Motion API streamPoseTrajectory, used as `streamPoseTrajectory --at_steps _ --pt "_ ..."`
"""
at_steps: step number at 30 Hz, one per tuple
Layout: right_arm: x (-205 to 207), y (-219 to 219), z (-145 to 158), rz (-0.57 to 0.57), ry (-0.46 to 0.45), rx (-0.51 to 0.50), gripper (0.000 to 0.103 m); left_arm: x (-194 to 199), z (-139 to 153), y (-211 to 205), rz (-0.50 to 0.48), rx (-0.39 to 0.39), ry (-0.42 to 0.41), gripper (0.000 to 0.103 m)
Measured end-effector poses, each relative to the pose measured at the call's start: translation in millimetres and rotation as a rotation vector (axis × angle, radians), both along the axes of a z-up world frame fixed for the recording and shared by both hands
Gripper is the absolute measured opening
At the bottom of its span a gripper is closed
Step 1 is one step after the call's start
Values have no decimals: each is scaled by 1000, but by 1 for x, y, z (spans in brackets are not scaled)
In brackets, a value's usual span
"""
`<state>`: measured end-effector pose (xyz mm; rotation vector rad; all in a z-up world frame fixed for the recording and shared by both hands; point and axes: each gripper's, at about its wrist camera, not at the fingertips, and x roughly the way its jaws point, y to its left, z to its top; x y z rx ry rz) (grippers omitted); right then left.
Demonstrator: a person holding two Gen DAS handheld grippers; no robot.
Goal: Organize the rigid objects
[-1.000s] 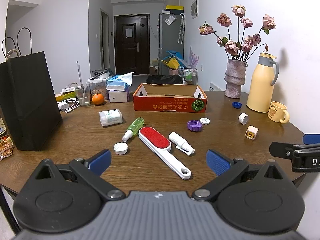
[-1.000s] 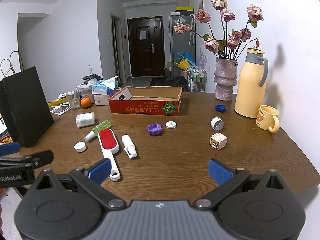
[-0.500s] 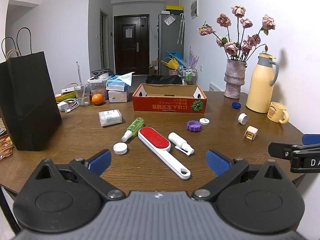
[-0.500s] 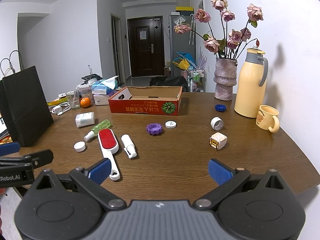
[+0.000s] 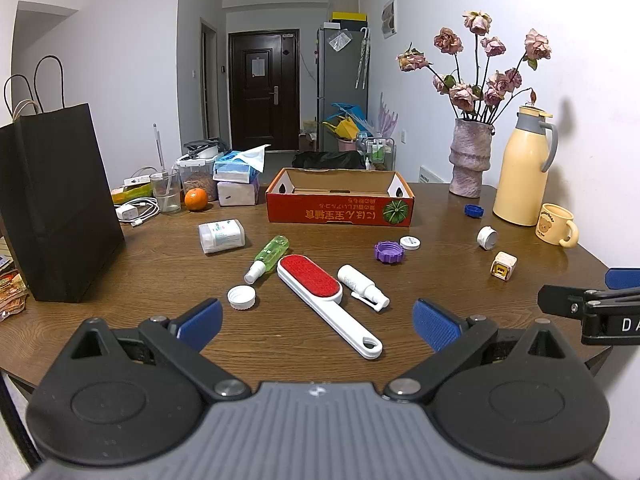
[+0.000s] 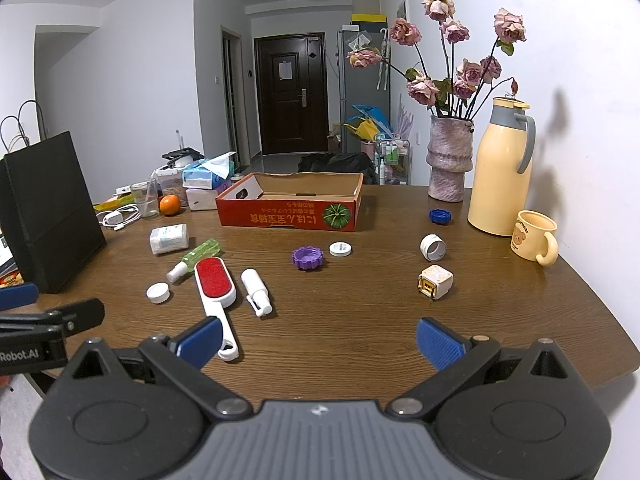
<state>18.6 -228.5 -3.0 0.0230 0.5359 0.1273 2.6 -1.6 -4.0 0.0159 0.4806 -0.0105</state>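
Both hand-held grippers, left [image 5: 316,320] and right [image 6: 318,338], are gaping wide, holding nothing. Lint brush [image 5: 326,302] is lying on the table [image 5: 440,264]; probably light, stiff, best pinched at its thin handle.

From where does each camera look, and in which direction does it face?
Left wrist: sits on the left gripper, faces across the table to the far door; its open blue fingers show, with the right gripper's tip at the right edge.
Right wrist: on the right gripper, further right, same direction; open fingers, left gripper's tip at left.
Shared: red box, lint brush, vase, jug.
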Motion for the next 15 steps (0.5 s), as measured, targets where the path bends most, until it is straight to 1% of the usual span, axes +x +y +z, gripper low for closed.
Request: streamPoseTrajectory --at_steps 15 --pt "0 0 0 0 -1 -4 103 -1 1 -1 2 0 -2 103"
